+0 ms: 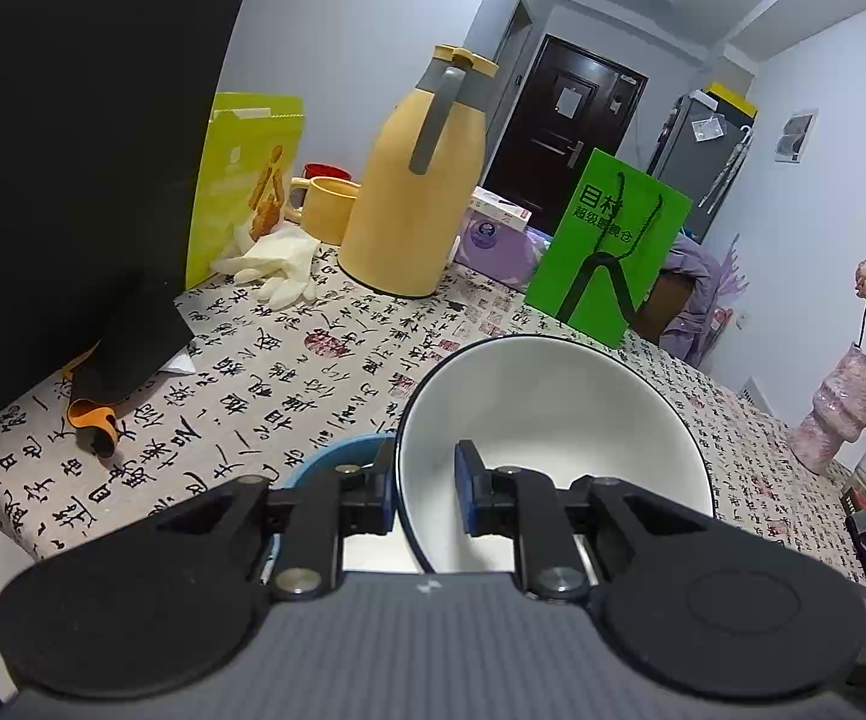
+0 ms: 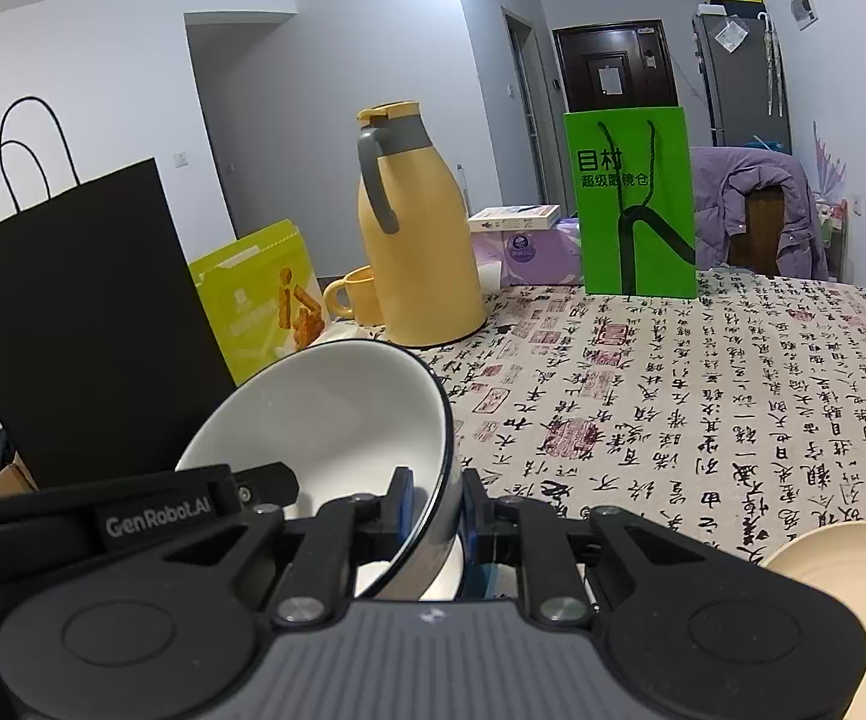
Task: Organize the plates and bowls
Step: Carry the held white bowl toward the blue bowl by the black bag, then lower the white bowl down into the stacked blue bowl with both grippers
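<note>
Between both grippers' pads (left (image 1: 426, 495), right (image 2: 439, 507)): white bowl (image 1: 553, 414) rim.

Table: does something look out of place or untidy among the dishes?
Yes. A loose pair of white gloves lies crumpled on the tablecloth beside the yellow jug, and a black-and-orange item lies flat under the black bag. Neither belongs with tableware. The white bowl shows no chip or spill.
</note>
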`<state>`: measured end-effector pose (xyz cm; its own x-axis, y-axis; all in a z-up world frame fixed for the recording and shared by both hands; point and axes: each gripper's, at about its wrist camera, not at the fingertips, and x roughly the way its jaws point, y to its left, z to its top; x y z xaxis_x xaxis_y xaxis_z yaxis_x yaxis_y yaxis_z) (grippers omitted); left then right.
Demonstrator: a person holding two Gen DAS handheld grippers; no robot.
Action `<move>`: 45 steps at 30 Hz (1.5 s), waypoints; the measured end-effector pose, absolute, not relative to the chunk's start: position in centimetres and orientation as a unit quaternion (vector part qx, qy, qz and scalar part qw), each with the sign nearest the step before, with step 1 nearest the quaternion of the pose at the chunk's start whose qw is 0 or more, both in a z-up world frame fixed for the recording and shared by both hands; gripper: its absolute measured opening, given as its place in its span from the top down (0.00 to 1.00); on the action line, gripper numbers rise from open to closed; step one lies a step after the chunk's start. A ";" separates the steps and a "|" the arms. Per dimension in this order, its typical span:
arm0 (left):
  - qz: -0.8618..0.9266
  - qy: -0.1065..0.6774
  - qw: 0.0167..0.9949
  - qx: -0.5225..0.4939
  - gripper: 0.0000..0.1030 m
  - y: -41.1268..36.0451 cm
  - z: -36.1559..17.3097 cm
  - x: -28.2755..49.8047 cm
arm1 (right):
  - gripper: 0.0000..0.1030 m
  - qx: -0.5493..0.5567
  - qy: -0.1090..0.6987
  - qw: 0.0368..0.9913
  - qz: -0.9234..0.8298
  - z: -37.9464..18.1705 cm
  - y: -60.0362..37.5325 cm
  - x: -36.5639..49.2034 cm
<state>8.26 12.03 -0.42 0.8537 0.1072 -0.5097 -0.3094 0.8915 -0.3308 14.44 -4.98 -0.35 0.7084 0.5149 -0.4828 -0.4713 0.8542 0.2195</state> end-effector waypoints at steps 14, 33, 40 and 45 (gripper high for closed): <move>0.116 0.263 0.934 -0.211 0.82 13.3 -1.9 8.5 | 0.84 0.034 0.292 0.917 0.270 -1.8 -3.8 14.8; 0.121 0.287 0.924 -0.220 0.82 14.5 -4.1 9.6 | 0.84 0.011 0.312 0.912 0.264 -3.9 -2.3 15.6; 0.123 0.291 0.924 -0.215 0.82 14.5 -4.6 10.0 | 0.82 -0.002 0.314 0.912 0.262 -4.5 -1.8 15.9; 0.125 0.289 0.924 -0.215 0.82 14.6 -4.6 10.0 | 0.80 0.000 0.323 0.907 0.270 -4.6 -1.8 16.2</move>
<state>10.03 14.57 -4.55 0.8016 0.1078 -0.5880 -0.3560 0.8763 -0.3247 16.22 -1.77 -4.63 0.6460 0.4897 -0.5855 -0.4900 0.8542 0.1738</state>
